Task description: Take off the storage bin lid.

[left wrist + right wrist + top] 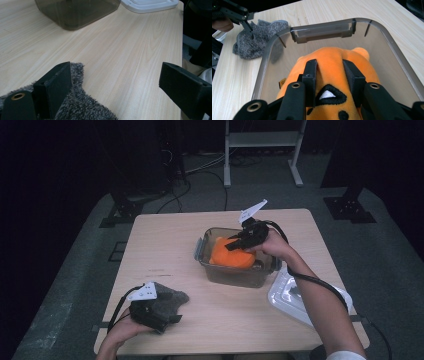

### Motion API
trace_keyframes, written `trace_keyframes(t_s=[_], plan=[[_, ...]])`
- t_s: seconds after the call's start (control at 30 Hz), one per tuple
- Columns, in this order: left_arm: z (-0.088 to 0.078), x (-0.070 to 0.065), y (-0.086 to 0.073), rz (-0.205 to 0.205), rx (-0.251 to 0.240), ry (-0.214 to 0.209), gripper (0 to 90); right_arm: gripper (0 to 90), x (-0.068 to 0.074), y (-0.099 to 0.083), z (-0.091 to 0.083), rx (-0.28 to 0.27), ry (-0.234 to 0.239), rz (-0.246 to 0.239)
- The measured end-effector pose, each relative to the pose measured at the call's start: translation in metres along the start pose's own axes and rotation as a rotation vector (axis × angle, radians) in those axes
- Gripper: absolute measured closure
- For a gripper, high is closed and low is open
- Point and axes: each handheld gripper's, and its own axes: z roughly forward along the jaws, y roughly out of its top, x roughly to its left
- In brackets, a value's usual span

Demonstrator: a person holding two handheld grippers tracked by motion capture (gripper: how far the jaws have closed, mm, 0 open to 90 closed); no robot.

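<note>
At six o'clock on the table [210, 320], the left gripper [115, 85] rests with fingers wide, one on the grey cloth [167, 301]. Toward one o'clock, the right gripper [329, 75] pinches the orange plush toy [337, 62] inside the clear container [202, 251]; its fingers have just been easing apart.
</note>
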Motion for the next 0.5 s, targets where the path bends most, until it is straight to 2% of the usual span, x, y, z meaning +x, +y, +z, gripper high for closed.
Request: trace_keyframes(t_s=[0.5], plan=[[-0.0003,0.0003,-0.0001,0.000,-0.001,-0.001,10.6,62.8,-0.0014,-0.0024,0.0076,0.036,0.012,0.004]])
